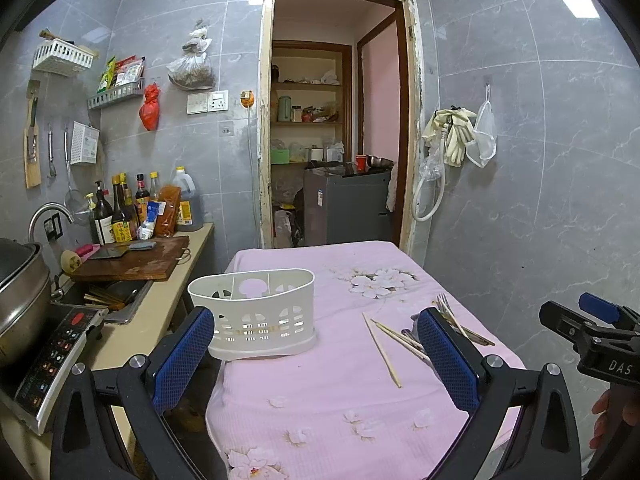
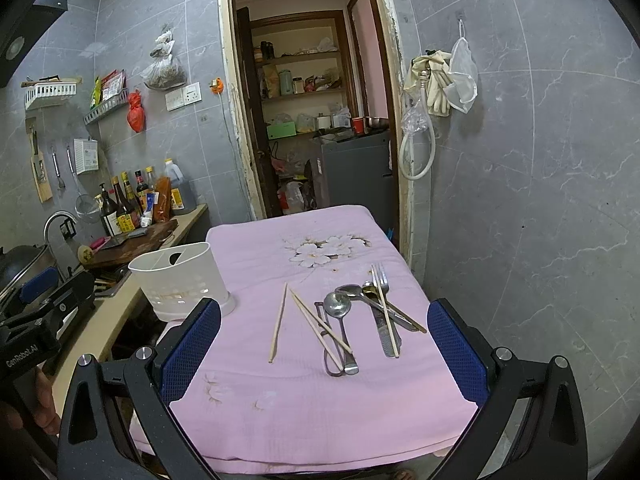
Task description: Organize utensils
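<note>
Bench (image 2: 320,400) under pink floral cloth; white slotted caddy (image 2: 180,280) at its left edge. I held left gripper (image 1: 316,360) and right gripper (image 2: 324,348) spread, empty. Spoons (image 2: 338,306), fork (image 2: 380,280), chopsticks (image 2: 278,324) lay crisscrossed: lifting one might drag its neighbours.

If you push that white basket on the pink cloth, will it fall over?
Probably not easily. The white utensil basket looks empty, thin and full of holes, so it is likely light and may slide or bunch the pink tablecloth instead. It stands on a wider base, which should steady it, though a high push might tip it.
</note>
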`<state>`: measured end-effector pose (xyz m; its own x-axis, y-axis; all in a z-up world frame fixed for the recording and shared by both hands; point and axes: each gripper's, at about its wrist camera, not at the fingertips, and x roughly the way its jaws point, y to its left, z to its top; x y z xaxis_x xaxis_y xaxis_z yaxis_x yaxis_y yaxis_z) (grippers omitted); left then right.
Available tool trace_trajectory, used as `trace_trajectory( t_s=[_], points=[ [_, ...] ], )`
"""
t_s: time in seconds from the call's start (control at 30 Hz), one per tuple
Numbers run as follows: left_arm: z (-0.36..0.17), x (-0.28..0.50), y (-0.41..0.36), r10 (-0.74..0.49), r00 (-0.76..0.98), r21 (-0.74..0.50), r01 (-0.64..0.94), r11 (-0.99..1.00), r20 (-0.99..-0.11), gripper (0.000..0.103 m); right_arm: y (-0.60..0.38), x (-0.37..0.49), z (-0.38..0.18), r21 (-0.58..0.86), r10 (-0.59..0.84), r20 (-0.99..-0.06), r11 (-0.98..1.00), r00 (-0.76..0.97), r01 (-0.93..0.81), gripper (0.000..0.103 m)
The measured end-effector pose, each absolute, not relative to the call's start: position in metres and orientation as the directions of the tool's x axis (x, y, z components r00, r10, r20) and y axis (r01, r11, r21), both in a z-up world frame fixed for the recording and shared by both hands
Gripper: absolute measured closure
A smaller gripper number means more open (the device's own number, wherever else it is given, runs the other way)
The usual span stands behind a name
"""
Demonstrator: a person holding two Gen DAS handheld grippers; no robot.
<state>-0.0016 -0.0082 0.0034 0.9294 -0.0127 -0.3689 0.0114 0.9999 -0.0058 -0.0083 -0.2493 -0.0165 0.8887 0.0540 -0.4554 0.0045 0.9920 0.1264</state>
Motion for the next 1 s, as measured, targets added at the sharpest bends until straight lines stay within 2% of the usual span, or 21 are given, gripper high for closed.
trace_trajectory(
  t_s=[1.0],
  points=[
    [0.000, -0.001, -0.013, -0.015, 0.929, -0.006, 0.014, 1.000, -0.370, 0.001, -0.263, -0.003, -0.020, 0.123, 0.051, -0.465, 0.992, 0.884, 0.007, 0.001]
  ],
)
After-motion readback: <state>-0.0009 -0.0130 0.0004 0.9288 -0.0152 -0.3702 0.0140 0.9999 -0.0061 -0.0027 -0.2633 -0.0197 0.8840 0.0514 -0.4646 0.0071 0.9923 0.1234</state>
